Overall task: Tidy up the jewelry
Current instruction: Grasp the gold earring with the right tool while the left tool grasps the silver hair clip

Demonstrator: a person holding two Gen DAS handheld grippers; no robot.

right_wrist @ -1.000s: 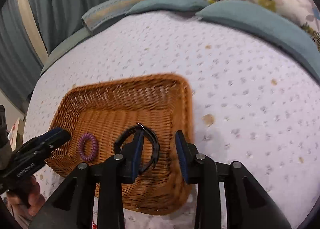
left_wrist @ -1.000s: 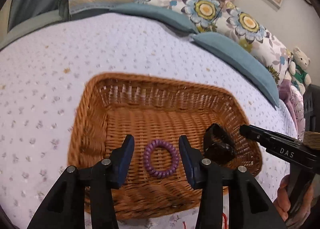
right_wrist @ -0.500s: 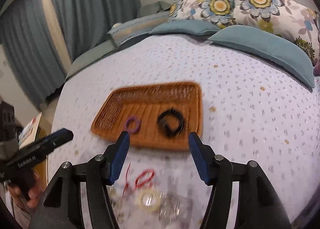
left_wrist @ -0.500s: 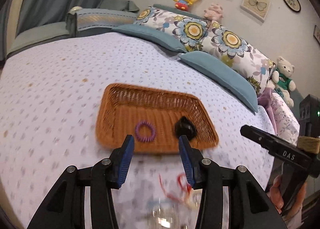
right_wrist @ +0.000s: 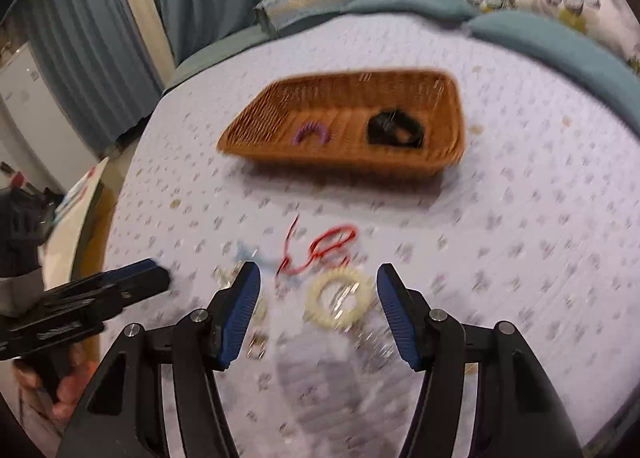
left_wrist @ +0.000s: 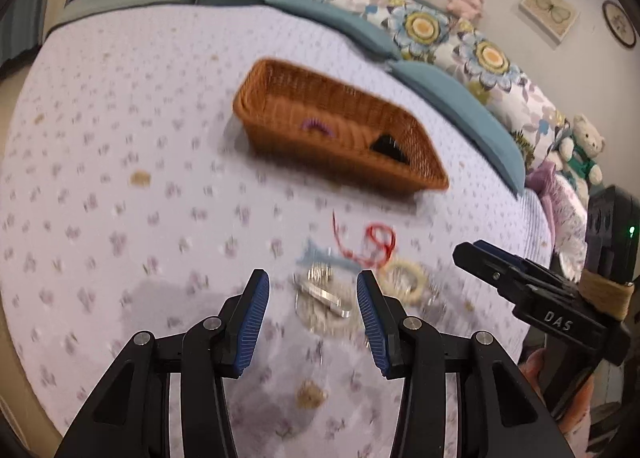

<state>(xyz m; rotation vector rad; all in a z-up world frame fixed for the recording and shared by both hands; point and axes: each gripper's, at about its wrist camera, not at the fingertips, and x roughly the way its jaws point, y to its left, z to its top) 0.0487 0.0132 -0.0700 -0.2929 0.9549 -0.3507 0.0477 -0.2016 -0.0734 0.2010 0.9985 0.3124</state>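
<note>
Wicker of a warm brown makes up the shallow basket (right_wrist: 348,166) that is seen well beyond both pairs of jaws, on a pale quilted bedspread (right_wrist: 520,218) printed with small sprigs. Inside it a purple coil hair tie (right_wrist: 311,131) is laid toward its left part and a black band (right_wrist: 395,130) toward its right, the two apart from each other.

The right gripper (right_wrist: 318,300) is held with its blue-padded jaws standing wide apart and nothing pressed between them; they have just been opening. Between the pads, on the bedspread, a cream coil hair tie (right_wrist: 340,300) is seen, touched by neither pad. Just beyond the jaw tips a red cord (right_wrist: 324,248) is looped, with a blurred pale blue piece (right_wrist: 252,254) to its left.

The left gripper (left_wrist: 312,308) is likewise held with jaws apart and empty. Between and just ahead of its pads a silver clip (left_wrist: 324,296) is lying among blurred metal pieces that cannot be told apart. The red cord (left_wrist: 372,244) is seen beyond the right pad, the cream coil (left_wrist: 404,282) just outside it
</note>
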